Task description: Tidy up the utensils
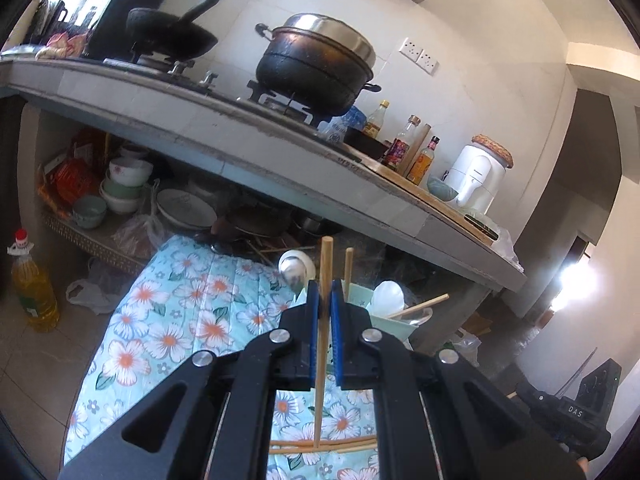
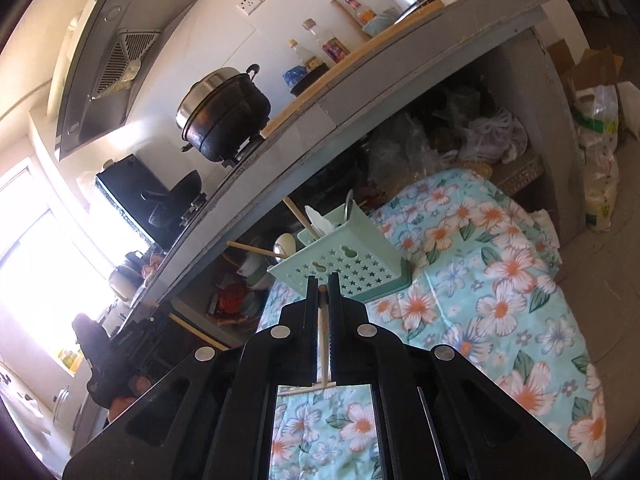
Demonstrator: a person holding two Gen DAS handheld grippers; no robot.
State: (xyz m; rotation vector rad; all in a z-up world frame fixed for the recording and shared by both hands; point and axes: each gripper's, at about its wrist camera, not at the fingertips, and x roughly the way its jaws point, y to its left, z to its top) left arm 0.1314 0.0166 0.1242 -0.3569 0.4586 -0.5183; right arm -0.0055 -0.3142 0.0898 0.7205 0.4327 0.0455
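Two grippers, left gripper (image 1: 325, 308) and right gripper (image 2: 322, 300), are each clamping one chopstick (image 1: 322, 344); holder (image 2: 340, 268) partly filled, loose chopsticks (image 1: 320, 446) remaining.

Mint-green basket (image 2: 344, 264); floral turquoise cloth (image 2: 492, 280); blue-padded black tongs (image 1: 325, 300).

Floral cloth surface (image 2: 500, 280), mint utensil caddy (image 2: 344, 264) standing on it, loose chopsticks (image 1: 324, 444) lying flat

Matt pale-wood chopstick (image 1: 322, 344), smooth mint-green plastic utensil caddy (image 2: 340, 268) with perforated wall, glossy metal spoon (image 1: 295, 270) beside the caddy, soft floral printed cloth (image 2: 480, 280) under the caddy, matt black gripper fingers (image 1: 310, 320) with blue pads
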